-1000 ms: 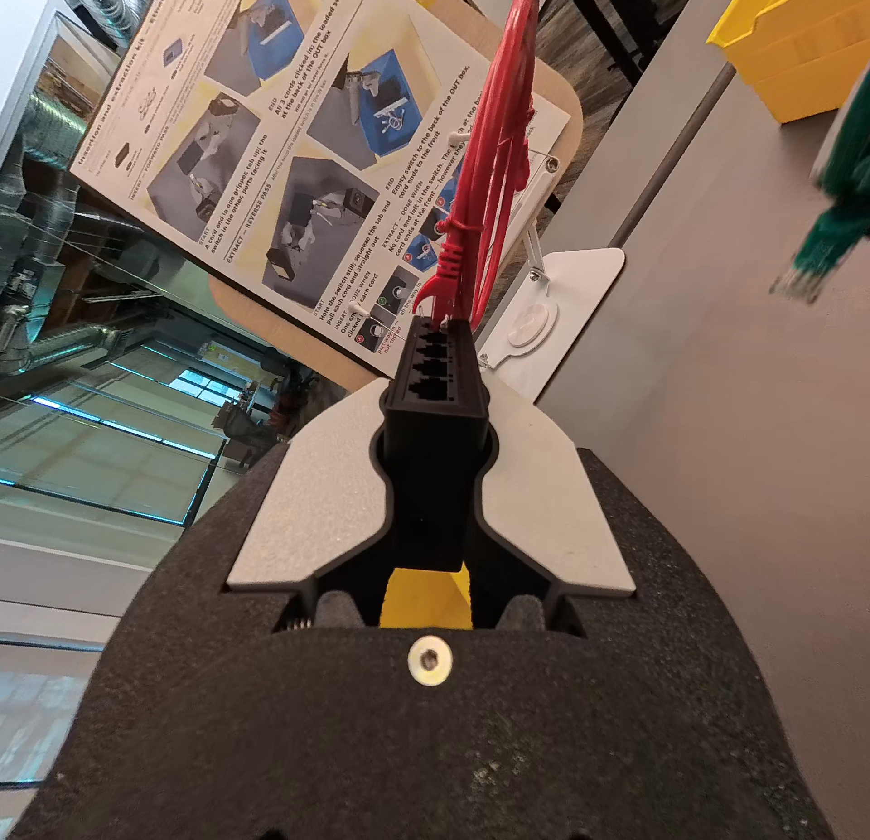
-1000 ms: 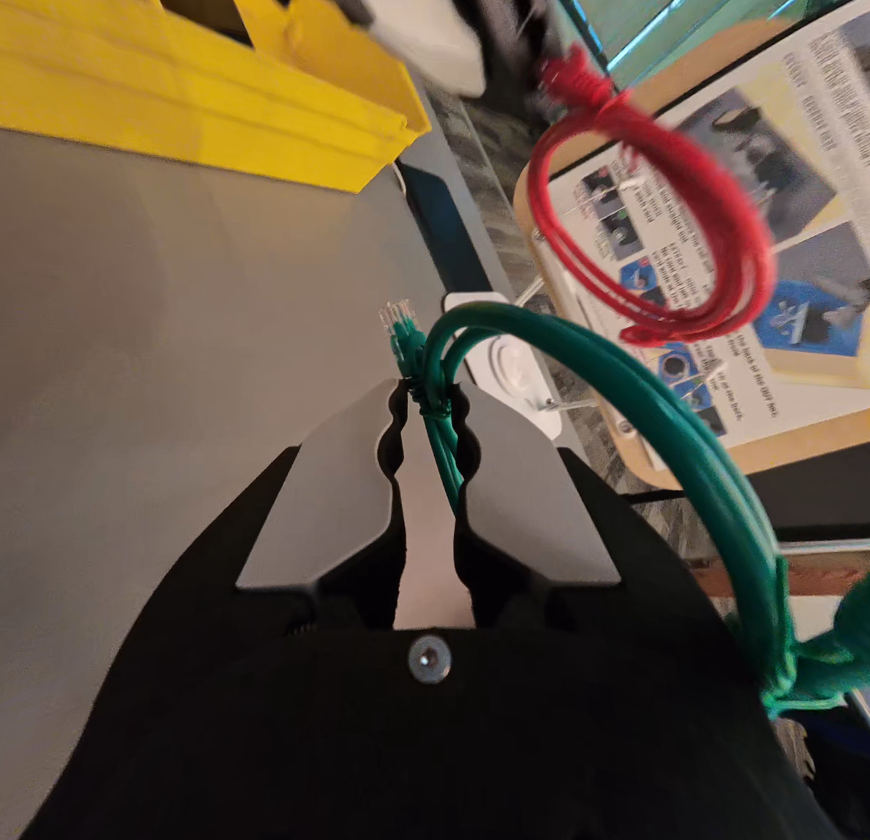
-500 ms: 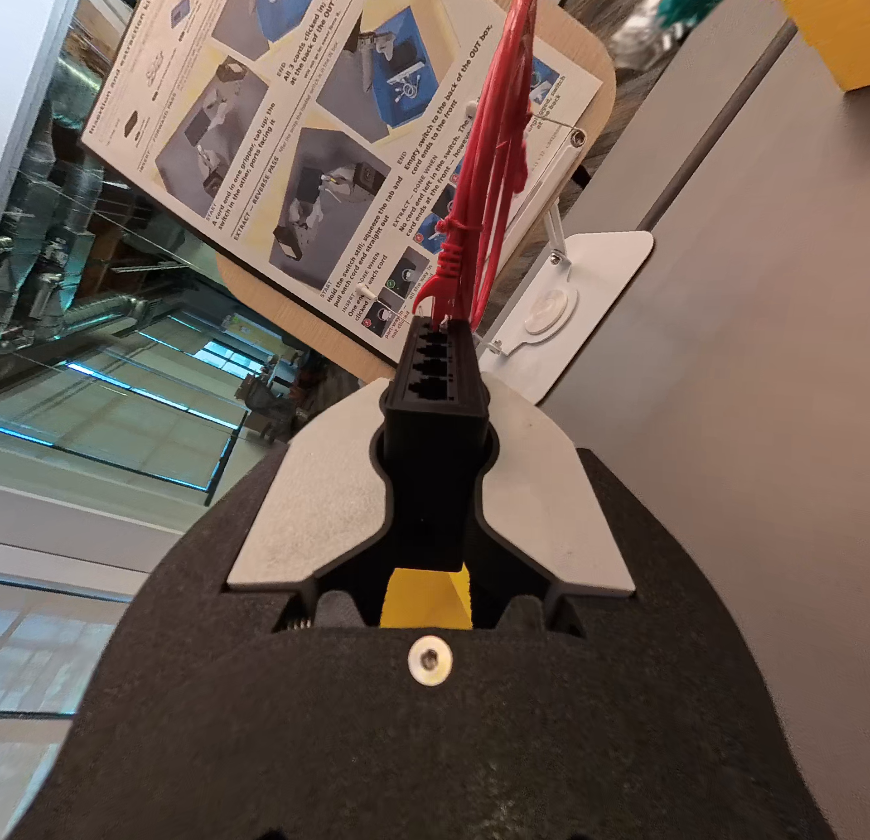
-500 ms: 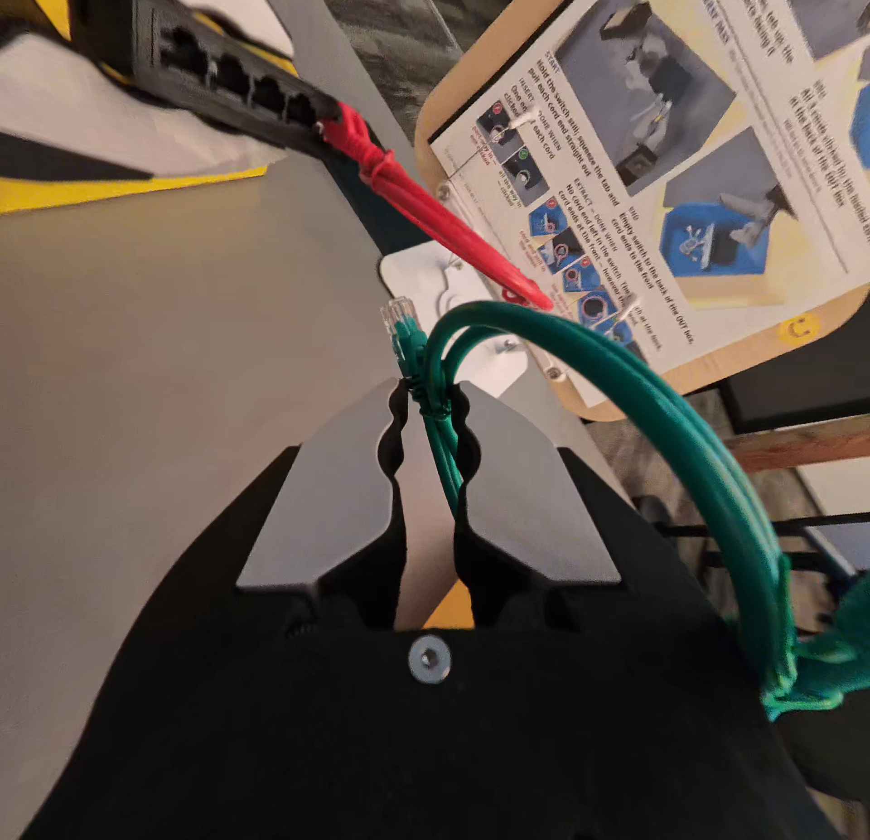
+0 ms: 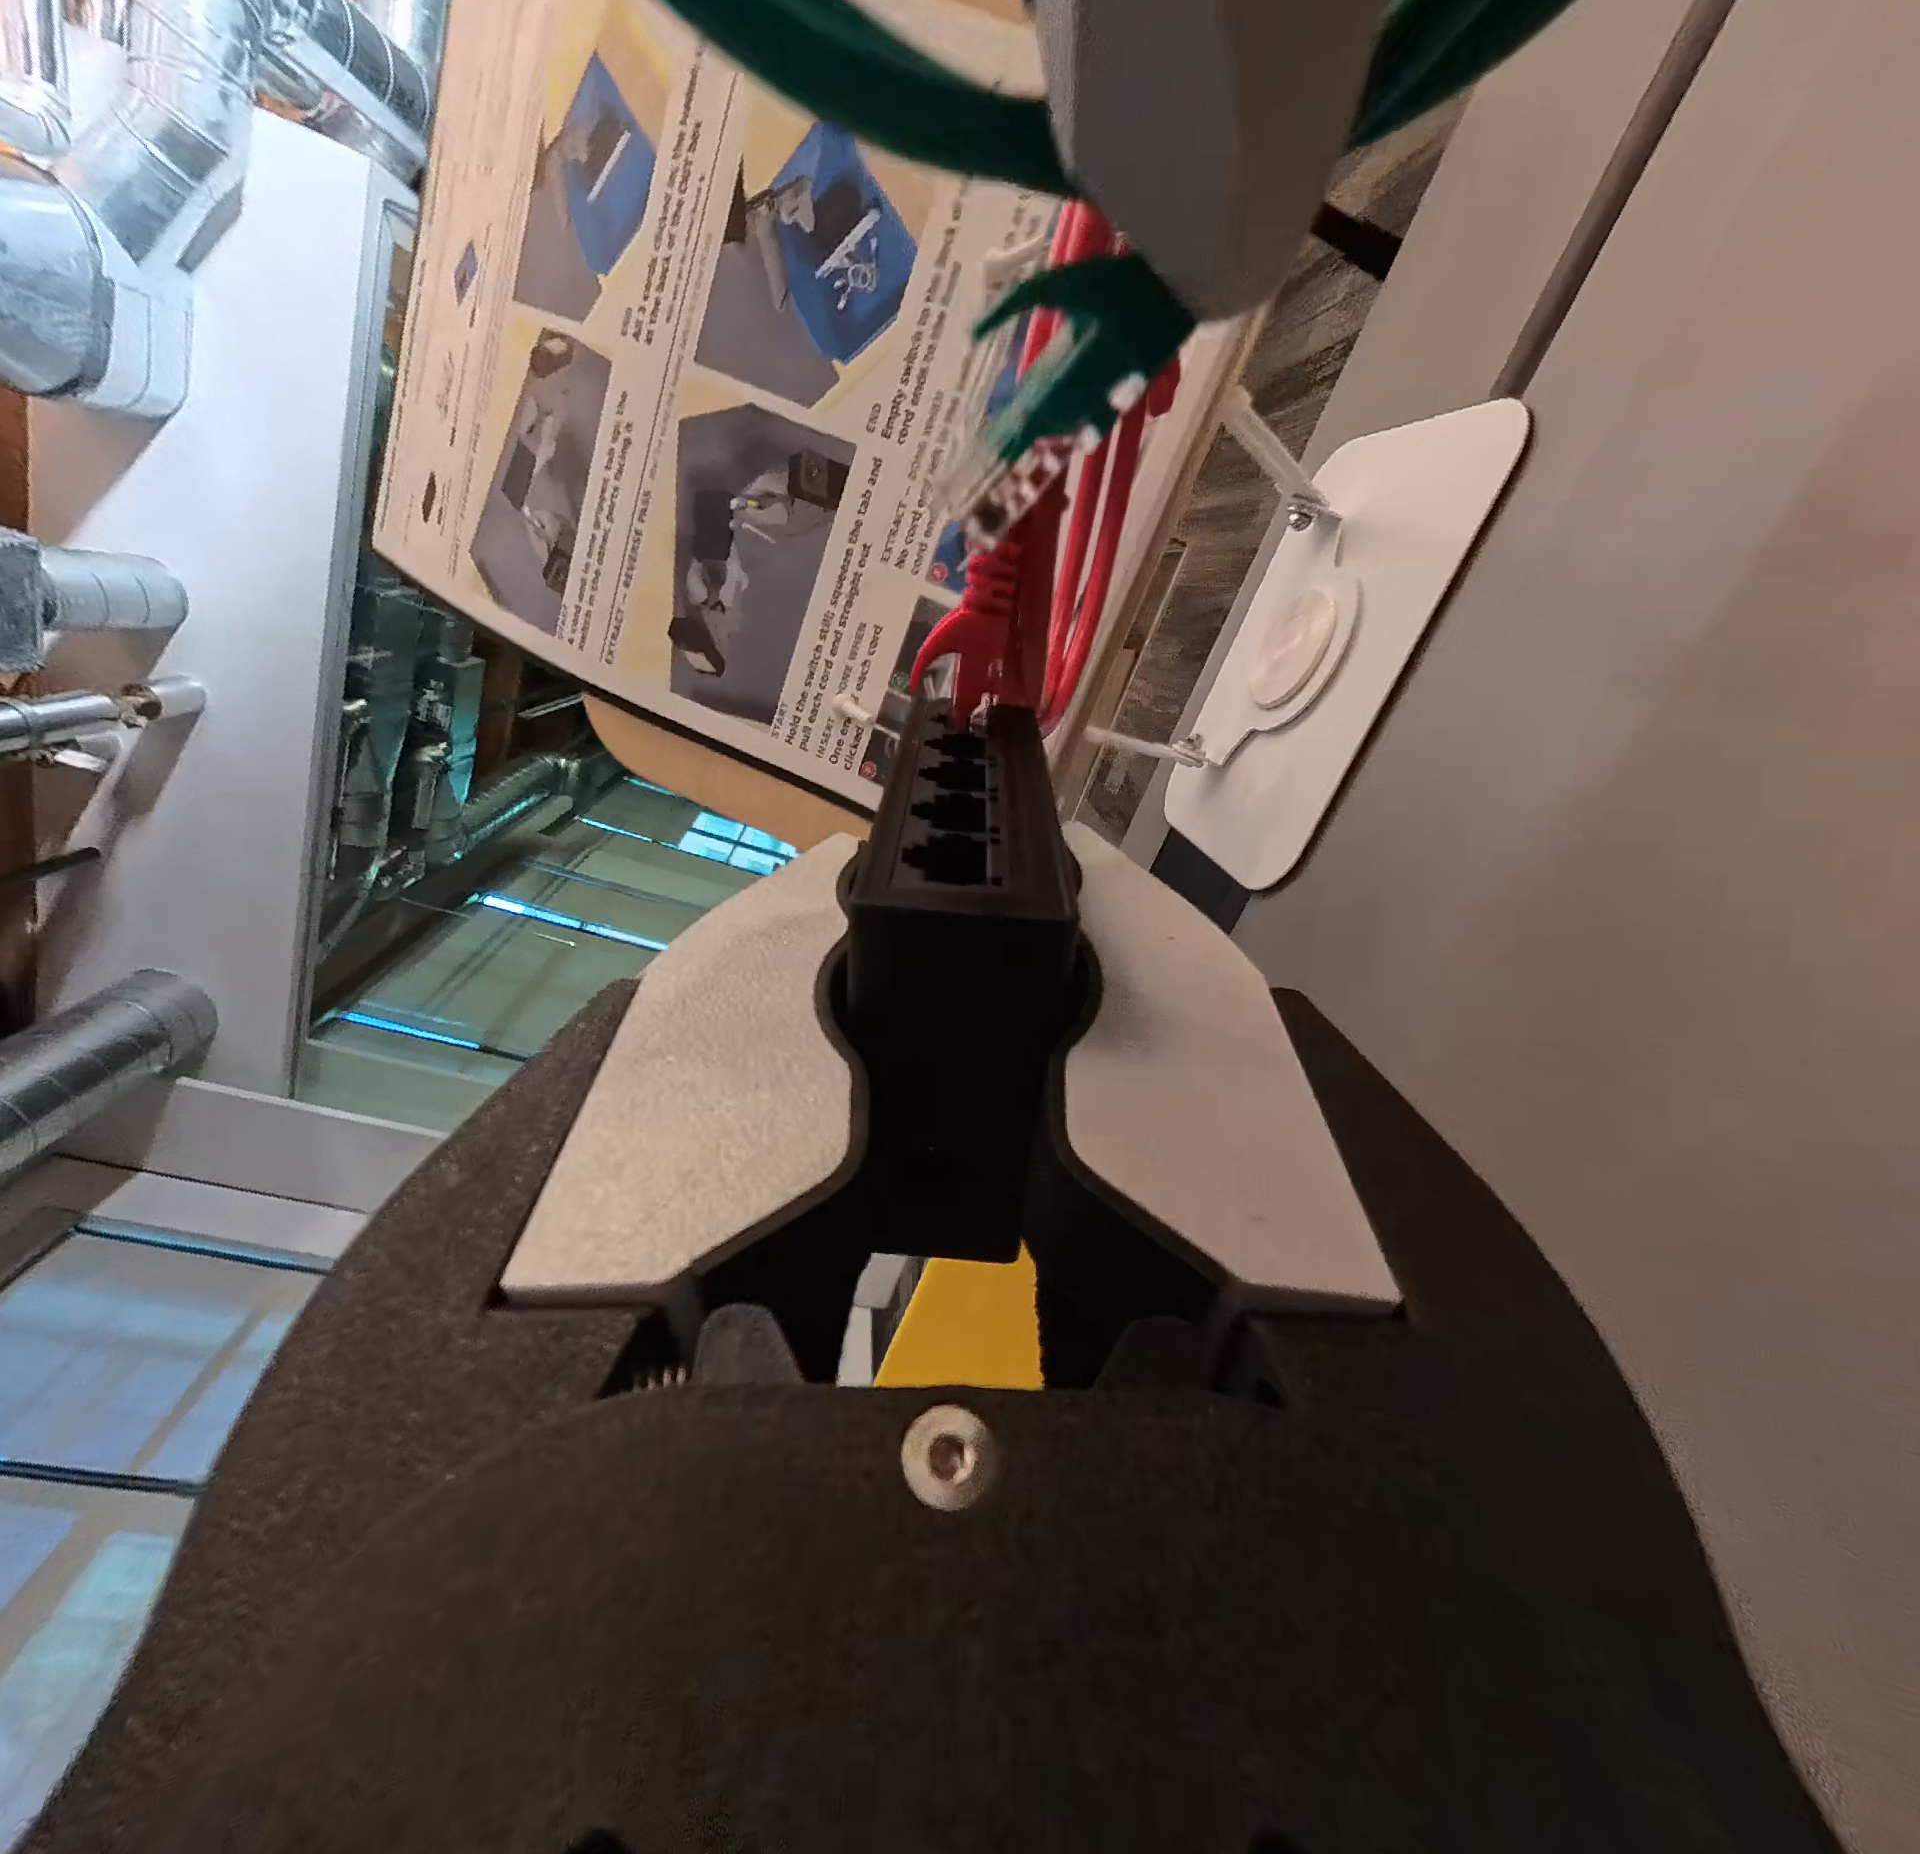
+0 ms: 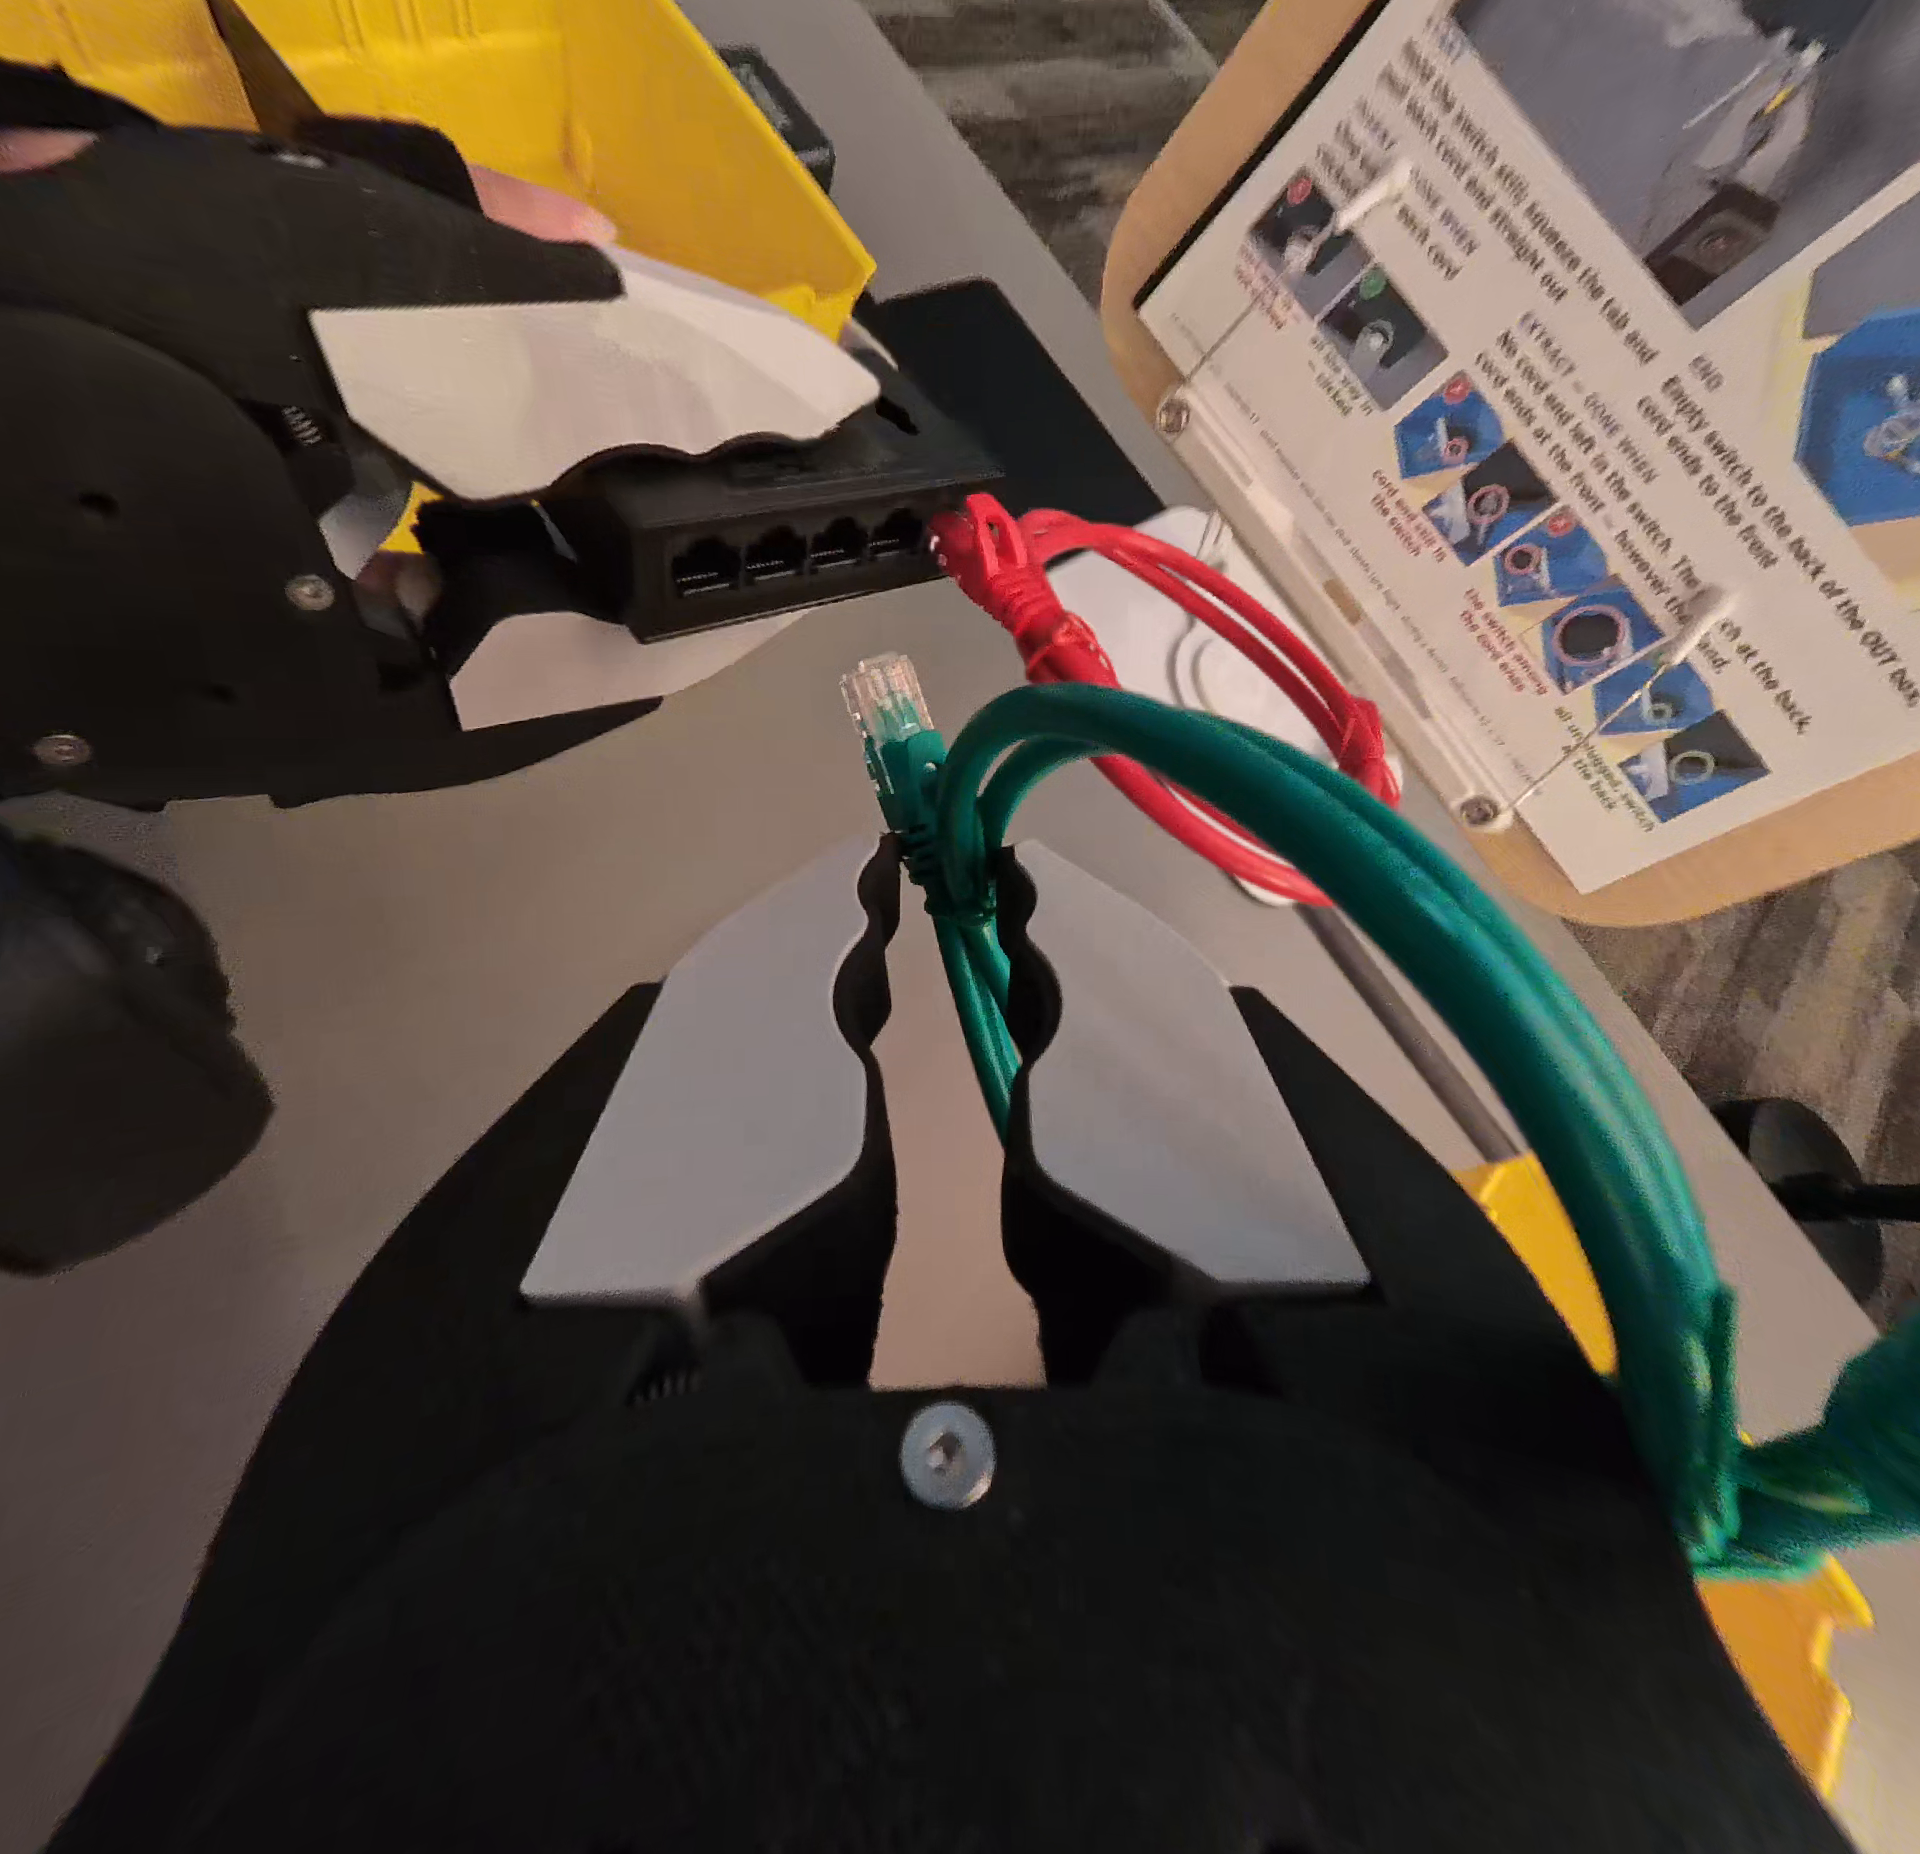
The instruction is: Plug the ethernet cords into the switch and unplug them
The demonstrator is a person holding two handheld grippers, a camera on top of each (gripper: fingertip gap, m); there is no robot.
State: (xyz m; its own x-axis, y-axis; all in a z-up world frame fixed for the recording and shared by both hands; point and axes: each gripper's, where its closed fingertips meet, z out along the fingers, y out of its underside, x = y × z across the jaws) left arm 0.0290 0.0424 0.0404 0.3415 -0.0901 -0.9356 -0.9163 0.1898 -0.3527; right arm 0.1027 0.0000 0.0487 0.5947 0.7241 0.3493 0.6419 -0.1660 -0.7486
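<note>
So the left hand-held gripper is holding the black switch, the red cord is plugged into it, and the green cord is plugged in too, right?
Not quite. The green cord is not plugged in: the right wrist view shows its plug free, gripped by the right hand-held gripper. The left hand-held gripper holds the black switch, with the red cord plugged in.

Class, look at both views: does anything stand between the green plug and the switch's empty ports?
Nothing visible does. The green plug points across open air at the switch; the red cord fills only the end port, beside the empty ones.

Black switch [image 6: 800, 547], red cord [image 6: 1174, 661], green cord [image 6: 1351, 869], yellow bin [image 6: 582, 90].
</note>
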